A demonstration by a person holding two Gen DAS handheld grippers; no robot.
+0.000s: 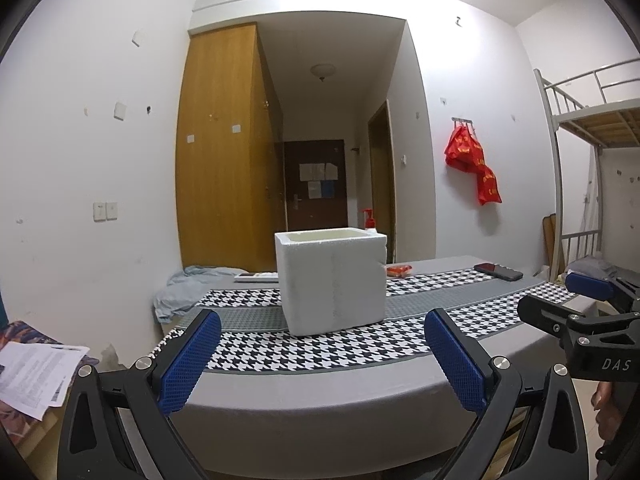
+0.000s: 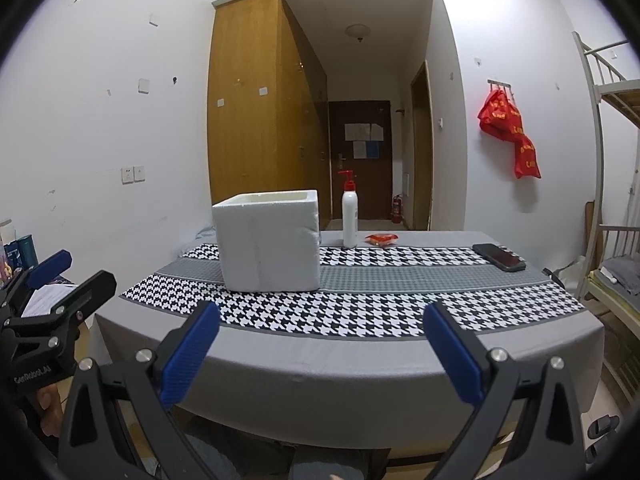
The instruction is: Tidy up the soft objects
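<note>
A white foam box (image 1: 332, 280) with an open top stands on the table's houndstooth cloth (image 1: 304, 350); it also shows in the right wrist view (image 2: 270, 242). A small red soft packet (image 1: 399, 269) lies behind it, also in the right wrist view (image 2: 382, 239). My left gripper (image 1: 320, 356) is open and empty, in front of the table's near edge, facing the box. My right gripper (image 2: 320, 356) is open and empty, to the right of the box and short of the table. Each gripper shows at the side of the other's view (image 1: 576, 300) (image 2: 64, 280).
A white pump bottle (image 2: 349, 216) with a red top stands behind the box. A black phone (image 2: 499, 257) lies at the table's right. A pale blue cloth (image 1: 188, 288) lies at the far left end. Papers (image 1: 36, 372) lie left; a bunk bed (image 1: 592, 128) stands right.
</note>
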